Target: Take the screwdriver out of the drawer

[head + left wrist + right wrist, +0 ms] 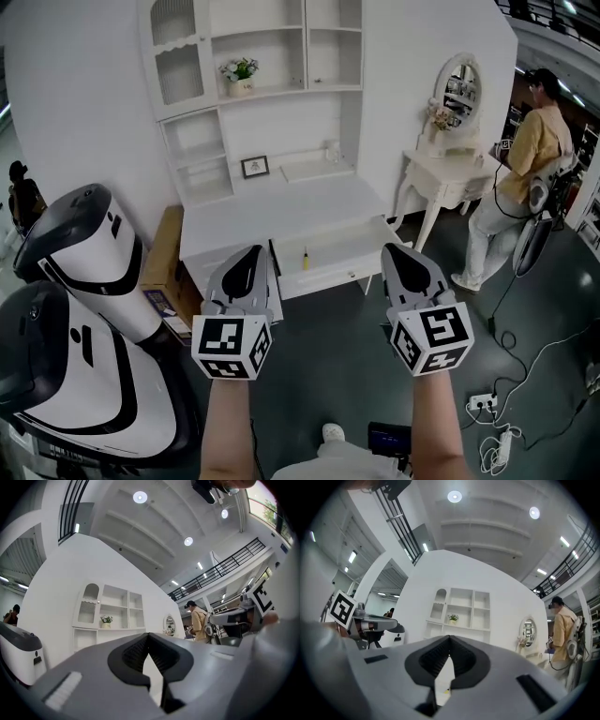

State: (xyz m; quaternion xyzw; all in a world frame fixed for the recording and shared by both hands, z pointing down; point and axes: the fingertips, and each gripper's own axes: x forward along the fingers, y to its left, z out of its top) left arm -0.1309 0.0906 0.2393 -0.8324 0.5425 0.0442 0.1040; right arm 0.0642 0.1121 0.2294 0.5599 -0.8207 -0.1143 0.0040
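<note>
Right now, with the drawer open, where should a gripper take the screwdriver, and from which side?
Probably the yellow handle of the screwdriver, taken from above and across its length. It lies flat in the open drawer, pointing roughly front to back, with bare floor on either side. It is too small here to tell which end is the tip.

Pretty chunky setup: left gripper (249,253) and right gripper (397,251) are smooth grey shells with black ribbed pads (136,654) inside. Each has a white cube (232,345) printed with black square markers. White shoe (333,432) below.
</note>
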